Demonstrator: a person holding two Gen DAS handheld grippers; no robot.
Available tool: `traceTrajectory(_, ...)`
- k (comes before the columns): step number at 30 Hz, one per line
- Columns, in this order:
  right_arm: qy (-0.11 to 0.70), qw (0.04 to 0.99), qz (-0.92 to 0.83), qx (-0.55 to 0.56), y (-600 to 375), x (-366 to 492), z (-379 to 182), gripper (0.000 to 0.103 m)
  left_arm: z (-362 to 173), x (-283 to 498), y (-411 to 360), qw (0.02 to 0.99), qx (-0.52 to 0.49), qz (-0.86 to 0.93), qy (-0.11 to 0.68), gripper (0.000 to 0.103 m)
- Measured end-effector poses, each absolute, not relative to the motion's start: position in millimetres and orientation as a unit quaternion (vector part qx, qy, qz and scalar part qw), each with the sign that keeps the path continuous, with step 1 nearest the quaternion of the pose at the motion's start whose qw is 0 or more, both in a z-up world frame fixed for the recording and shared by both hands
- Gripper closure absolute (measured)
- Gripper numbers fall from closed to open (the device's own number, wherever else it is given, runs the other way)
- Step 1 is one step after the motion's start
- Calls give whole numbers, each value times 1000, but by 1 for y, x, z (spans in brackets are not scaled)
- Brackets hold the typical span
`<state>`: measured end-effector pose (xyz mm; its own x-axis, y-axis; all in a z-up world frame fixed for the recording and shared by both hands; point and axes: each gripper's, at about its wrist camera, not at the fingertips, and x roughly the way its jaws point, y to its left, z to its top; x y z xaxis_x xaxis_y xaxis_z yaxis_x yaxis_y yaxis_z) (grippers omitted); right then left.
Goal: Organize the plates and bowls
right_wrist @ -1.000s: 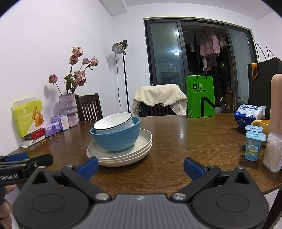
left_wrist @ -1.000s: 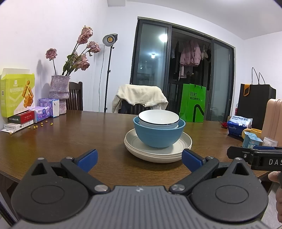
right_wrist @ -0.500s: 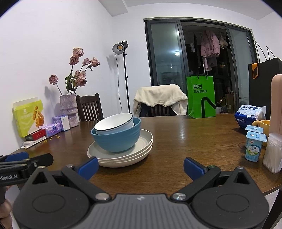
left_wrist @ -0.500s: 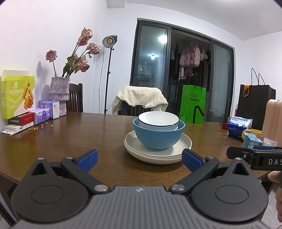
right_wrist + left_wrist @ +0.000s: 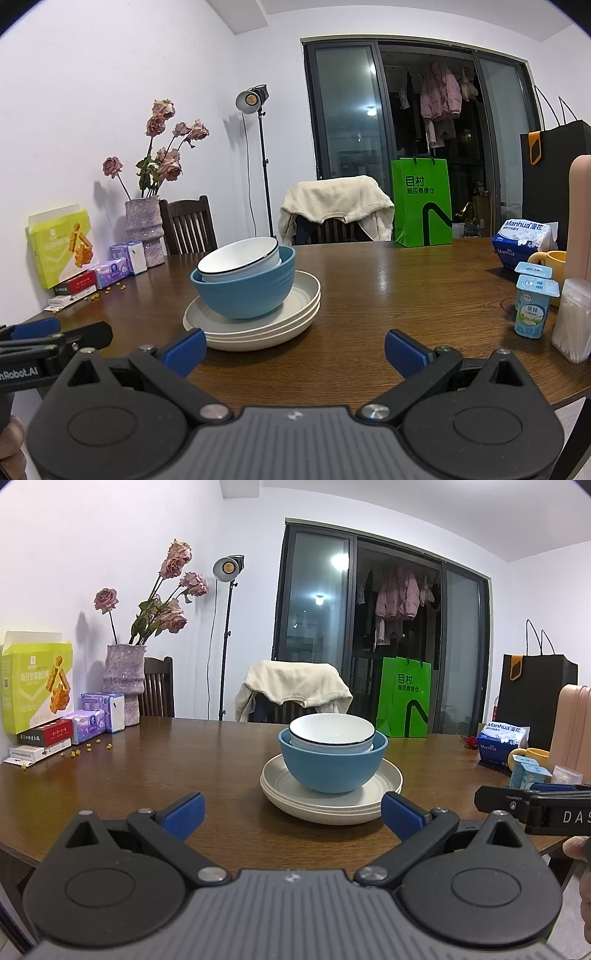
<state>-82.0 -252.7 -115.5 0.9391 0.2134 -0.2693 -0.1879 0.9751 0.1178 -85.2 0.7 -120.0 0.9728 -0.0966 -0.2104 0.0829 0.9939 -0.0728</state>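
A blue bowl (image 5: 332,766) sits on a stack of cream plates (image 5: 331,794) on the wooden table (image 5: 147,775), with a white bowl (image 5: 331,733) nested inside it. The left gripper (image 5: 291,810) hangs short of the plates, jaws spread wide and holding nothing. To the right of the plates, the right gripper (image 5: 532,805) shows side-on at the table's edge.

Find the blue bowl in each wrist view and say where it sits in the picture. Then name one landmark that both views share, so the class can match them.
Left wrist view: the blue bowl sits just right of centre, on the stacked plates.
Right wrist view: the blue bowl sits left of centre, on the same plates.
Shared landmark: the green shopping bag behind the table.
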Motion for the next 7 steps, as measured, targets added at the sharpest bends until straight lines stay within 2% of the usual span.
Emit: traceTrajectory(7,142,983,102,46,-253,-82,-116,0,-122,-85,3,993,-31,-48,107,0)
